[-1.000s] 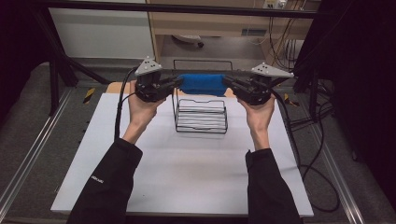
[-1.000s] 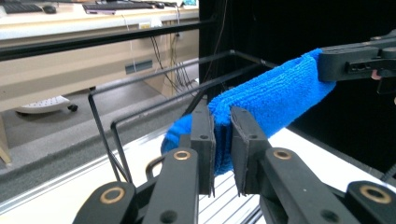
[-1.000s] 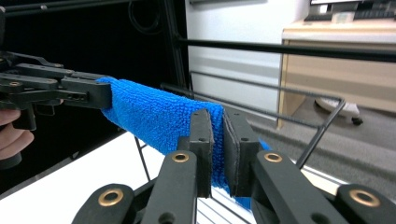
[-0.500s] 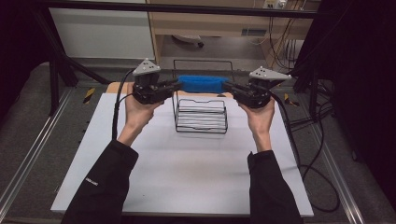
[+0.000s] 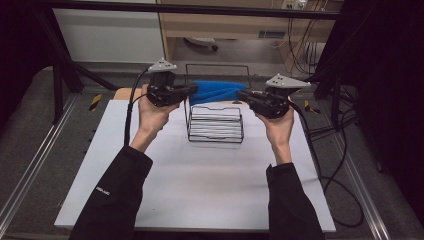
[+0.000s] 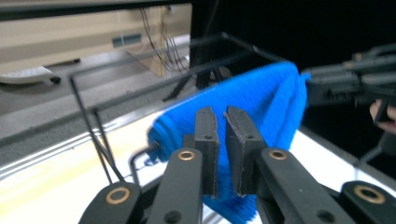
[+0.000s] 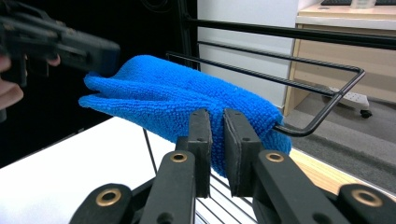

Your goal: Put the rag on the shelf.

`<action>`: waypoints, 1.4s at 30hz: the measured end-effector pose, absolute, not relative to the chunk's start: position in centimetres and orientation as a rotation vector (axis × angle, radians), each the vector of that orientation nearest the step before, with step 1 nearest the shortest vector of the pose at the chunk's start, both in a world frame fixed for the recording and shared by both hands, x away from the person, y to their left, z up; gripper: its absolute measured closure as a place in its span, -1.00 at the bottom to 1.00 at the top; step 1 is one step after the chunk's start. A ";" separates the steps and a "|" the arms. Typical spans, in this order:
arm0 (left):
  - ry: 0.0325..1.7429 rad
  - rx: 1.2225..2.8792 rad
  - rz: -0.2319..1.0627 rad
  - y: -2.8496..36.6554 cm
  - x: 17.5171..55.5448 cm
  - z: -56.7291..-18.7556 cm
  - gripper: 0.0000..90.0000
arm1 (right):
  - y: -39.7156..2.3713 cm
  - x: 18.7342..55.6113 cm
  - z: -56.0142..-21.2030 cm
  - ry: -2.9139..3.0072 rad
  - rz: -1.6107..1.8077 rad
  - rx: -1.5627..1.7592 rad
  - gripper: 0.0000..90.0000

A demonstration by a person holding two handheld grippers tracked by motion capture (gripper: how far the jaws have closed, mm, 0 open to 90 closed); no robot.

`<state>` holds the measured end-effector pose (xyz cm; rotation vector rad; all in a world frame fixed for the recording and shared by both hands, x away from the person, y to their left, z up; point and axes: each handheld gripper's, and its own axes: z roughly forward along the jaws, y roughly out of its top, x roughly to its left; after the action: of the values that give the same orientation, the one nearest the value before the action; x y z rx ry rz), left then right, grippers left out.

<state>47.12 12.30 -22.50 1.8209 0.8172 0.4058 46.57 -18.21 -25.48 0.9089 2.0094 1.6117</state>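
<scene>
The blue cloth (image 5: pixel 216 92) hangs stretched between my two claws, above the black wire rack (image 5: pixel 215 122) and level with the rack's tall rear frame (image 7: pixel 280 70). Compared with a second ago, both hands stand slightly higher in the high view and the cloth spans the same gap at the frame's upper bars; in my judgement the drape over a bar is about to be made, not yet completed. My left claw (image 6: pixel 222 140) has just been closing, with an end of the cloth pinched between its nearly closed jaws. My right claw (image 7: pixel 217 140) is likewise nearly closed on the opposite end. The cloth is a thick microfibre with a looped, nubby pile, saturated blue, bunched into soft folds. Beneath both claws lies the white counter (image 5: pixel 200 185); beyond them a beige cabinet (image 5: pixel 235 25).
</scene>
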 end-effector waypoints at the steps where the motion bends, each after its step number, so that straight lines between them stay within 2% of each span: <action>1: 0.815 1.831 0.400 12.2 47.1 -22.8 0.85 | -18.2 46.6 -25.5 2.011 1.610 0.904 0.81; 9: 0.808 1.887 0.389 12.1 47.4 -24.5 0.96 | -18.1 46.5 -25.7 2.035 1.590 0.890 0.70; 16: 0.802 1.909 0.419 11.8 47.4 -25.3 0.98 | -18.1 46.1 -25.6 2.028 1.625 0.878 0.42; 19: 0.800 1.915 0.422 11.7 47.5 -25.7 0.98 | -18.0 46.0 -25.4 2.022 1.659 0.874 0.42; 26: 0.795 1.930 0.438 11.6 47.5 -26.5 0.98 | -17.7 45.6 -25.1 2.030 1.683 0.861 0.53; 30: 0.797 1.925 0.437 11.6 47.6 -26.9 0.98 | -17.5 45.6 -25.6 2.068 1.628 0.904 0.80; 33: 0.799 1.924 0.434 11.7 47.6 -27.2 0.98 | -17.4 45.9 -26.5 2.096 1.590 0.945 0.91; 42: 0.801 1.920 0.434 11.8 47.8 -27.6 0.98 | -17.9 46.7 -28.5 2.066 1.549 1.015 0.92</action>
<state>47.76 11.79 -27.59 1.9202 0.8013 0.4342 46.69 -17.91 -28.49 1.0150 2.0659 1.5494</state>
